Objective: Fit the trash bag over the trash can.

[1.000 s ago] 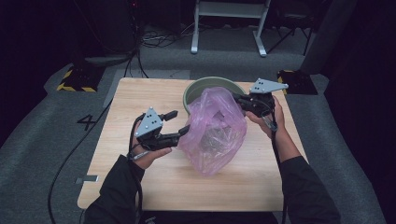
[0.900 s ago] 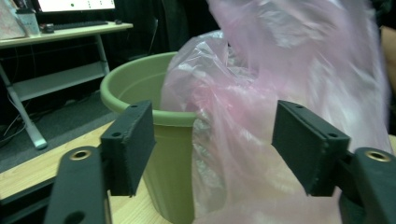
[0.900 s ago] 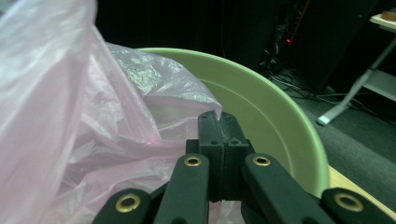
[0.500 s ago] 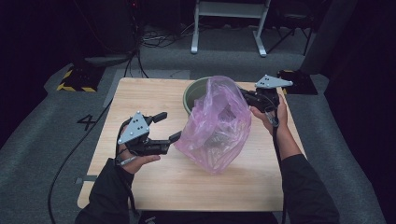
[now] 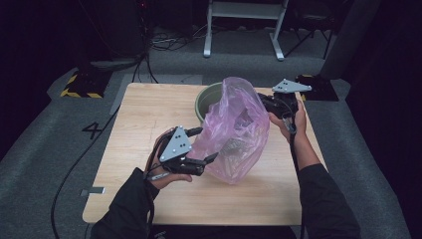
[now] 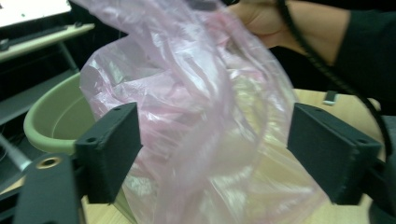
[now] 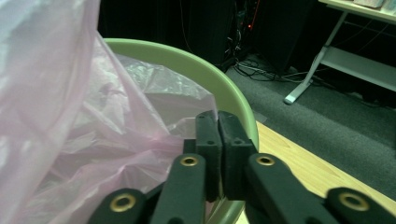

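A pink see-through plastic bag [image 5: 236, 134] stands tall on the wooden table [image 5: 144, 114], its base on the wood. My right gripper [image 5: 262, 103] pinches the bag's upper right edge; its jaws have just been opening a little, though in the right gripper view [image 7: 217, 137] they still sit together on the film [image 7: 70, 140]. My left gripper [image 5: 205, 144] is at the bag's lower left side. Its jaws have just been opening and stand wide [image 6: 217, 144], with the bag [image 6: 205, 116] bulging between them and neither pad pressing on it.
A pale green bowl [image 5: 206, 97] sits right behind the bag near the table's far edge, its rim [image 7: 219, 84] just past my right jaws. A white frame [image 5: 244, 20], cables and dark gear stand on the floor beyond.
My left gripper drew away to the left, then came back right against the bag with wider jaws. The right gripper lifted the bag's top edge a little; the bag stands taller.
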Available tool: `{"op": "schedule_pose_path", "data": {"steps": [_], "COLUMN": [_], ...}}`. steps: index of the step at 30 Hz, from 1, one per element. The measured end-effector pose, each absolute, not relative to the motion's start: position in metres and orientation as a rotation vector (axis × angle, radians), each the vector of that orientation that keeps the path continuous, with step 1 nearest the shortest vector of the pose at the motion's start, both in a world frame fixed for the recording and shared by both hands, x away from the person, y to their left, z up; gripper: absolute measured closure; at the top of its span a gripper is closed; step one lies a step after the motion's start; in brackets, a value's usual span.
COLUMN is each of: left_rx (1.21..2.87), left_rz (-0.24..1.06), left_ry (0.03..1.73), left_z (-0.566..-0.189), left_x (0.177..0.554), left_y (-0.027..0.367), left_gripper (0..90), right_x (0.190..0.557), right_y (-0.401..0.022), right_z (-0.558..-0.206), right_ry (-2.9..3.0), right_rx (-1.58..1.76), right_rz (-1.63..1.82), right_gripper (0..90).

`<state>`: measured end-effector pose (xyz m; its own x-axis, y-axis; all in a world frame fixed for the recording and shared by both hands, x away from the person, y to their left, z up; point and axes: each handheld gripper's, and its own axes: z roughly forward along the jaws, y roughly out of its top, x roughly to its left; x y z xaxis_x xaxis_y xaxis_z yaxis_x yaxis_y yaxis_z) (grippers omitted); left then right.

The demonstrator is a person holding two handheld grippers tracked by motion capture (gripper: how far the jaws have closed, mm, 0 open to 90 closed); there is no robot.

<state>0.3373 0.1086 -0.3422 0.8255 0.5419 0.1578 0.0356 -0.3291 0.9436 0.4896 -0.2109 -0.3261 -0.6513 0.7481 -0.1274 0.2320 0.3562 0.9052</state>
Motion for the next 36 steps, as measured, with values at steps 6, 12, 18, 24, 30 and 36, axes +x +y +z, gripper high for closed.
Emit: {"op": "schedule_pose_path", "data": {"steps": [6, 12, 18, 24, 30, 36], "left_rx": [1.798, 1.826, 1.835, 1.833, 1.837, 1.838], "left_rz": [0.557, 0.601, 0.620, 0.624, 0.628, 0.623], "left_ry": [0.508, 0.492, 0.490, 0.489, 0.482, 0.485], "left_z": [-0.341, -0.342, -0.343, -0.343, -0.343, -0.343], "left_x": [0.351, 0.355, 0.357, 0.358, 0.358, 0.361], "left_y": [0.107, 0.107, 0.104, 0.104, 0.104, 0.102], "left_gripper": [48.6, 71.4, 80.6, 85.5, 88.6, 89.2], "right_x": [0.477, 0.462, 0.437, 0.398, 0.364, 0.348], "right_y": [-0.213, -0.223, -0.237, -0.243, -0.250, -0.246], "right_z": [-0.319, -0.312, -0.307, -0.306, -0.309, -0.313], "right_ry": [1.995, 1.971, 1.946, 2.013, 2.024, 2.063], "right_rx": [0.861, 0.814, 0.768, 0.626, 0.556, 0.534], "right_rz": [1.251, 1.248, 1.311, 1.427, 1.485, 1.512], "right_gripper": [55.7, 35.7, 27.9, 27.0, 27.4, 25.1]}}
